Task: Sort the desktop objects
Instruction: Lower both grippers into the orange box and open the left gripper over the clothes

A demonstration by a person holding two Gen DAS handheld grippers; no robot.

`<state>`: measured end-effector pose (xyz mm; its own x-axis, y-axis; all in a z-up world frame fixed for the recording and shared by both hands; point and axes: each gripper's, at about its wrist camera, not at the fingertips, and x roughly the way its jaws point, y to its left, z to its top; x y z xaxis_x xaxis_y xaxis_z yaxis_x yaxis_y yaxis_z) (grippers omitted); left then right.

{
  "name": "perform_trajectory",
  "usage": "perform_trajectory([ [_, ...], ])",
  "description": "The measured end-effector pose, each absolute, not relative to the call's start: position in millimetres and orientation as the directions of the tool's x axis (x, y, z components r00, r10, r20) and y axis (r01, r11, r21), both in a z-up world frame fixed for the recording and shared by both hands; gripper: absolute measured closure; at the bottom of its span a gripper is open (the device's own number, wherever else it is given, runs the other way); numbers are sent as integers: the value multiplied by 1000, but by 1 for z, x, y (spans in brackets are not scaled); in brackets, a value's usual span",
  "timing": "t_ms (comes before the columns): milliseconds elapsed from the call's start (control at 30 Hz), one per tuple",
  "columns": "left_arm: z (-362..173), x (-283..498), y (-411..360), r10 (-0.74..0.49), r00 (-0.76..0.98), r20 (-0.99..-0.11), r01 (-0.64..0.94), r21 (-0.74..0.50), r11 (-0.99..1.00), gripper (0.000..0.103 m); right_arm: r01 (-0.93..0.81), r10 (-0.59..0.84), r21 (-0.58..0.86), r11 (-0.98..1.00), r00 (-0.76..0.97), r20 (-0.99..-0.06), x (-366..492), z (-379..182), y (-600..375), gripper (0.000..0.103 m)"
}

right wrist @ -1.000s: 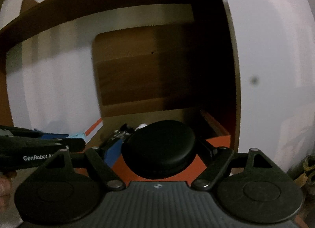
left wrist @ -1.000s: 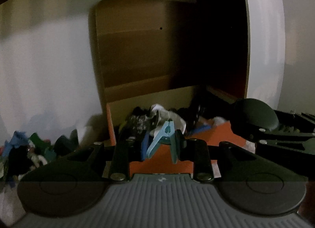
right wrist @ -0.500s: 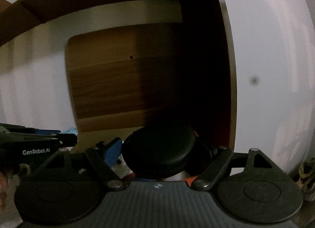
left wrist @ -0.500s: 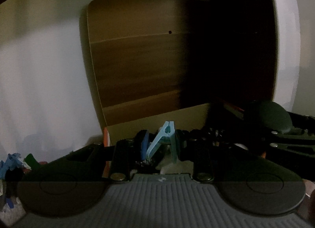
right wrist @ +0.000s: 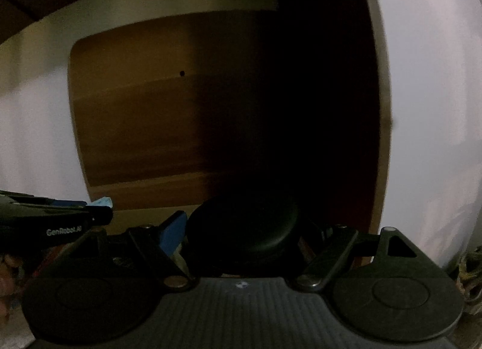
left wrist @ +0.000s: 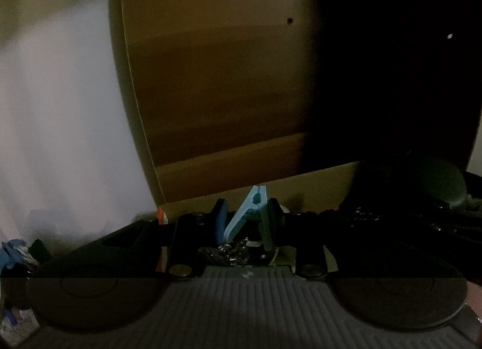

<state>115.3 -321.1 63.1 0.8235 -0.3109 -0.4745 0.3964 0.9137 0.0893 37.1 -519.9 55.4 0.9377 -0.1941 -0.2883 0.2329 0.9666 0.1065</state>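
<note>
Left tongs (left wrist: 245,219): we clamp the blue clothespin (left wrist: 247,213) for boxing.
Right tongs (right wrist: 241,240): we grip the black round case (right wrist: 242,233) likewise.

Brown wood panel (left wrist: 217,84) fills the centre, small dark hole (left wrist: 290,20) at 1 o'clock on it. White wall (left wrist: 54,126) at 9 o'clock. Right wrist view: same panel (right wrist: 135,126), white rounded surface (right wrist: 430,108) at 3 o'clock, dim.
</note>
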Motion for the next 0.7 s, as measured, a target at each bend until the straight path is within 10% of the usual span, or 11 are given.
perform_trajectory([
  [700, 54, 149, -328, -242, 815, -527, 350, 113, 930, 74, 227, -174, 96, 969, 906, -386, 91, 45, -524, 23],
])
